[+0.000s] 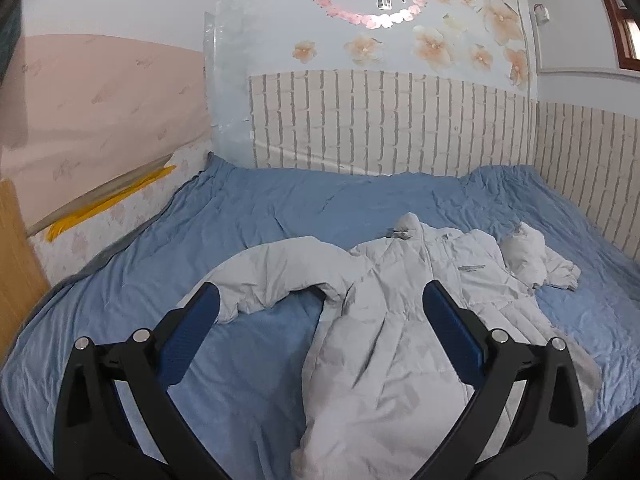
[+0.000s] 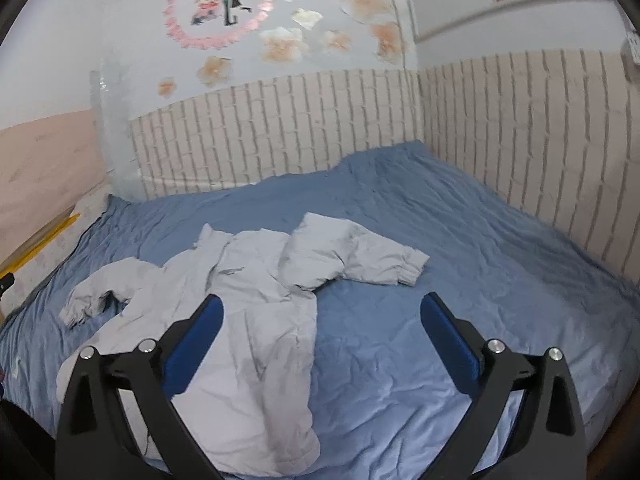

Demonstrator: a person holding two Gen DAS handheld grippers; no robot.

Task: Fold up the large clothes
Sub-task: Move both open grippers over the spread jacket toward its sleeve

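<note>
A pale grey padded coat [image 1: 384,320] lies crumpled on the blue bedspread [image 1: 280,208], collar toward the far wall. Its left sleeve [image 1: 272,272] curves out to the left; its right sleeve [image 1: 524,256] is bunched at the right. My left gripper [image 1: 320,300] hovers above the coat's left side, jaws wide apart and holding nothing. In the right wrist view the same coat [image 2: 248,320] lies left of centre, its right sleeve [image 2: 360,256] folded outward. My right gripper [image 2: 320,308] hangs open above the coat's right edge and bare sheet [image 2: 440,248], nothing between its fingers.
A brick-pattern wall panel [image 1: 380,124] borders the bed at the back and along the right side [image 2: 540,152]. A pink board [image 1: 100,108] leans at the left with a wooden panel [image 1: 16,248] beside it. Bare sheet spreads around the coat.
</note>
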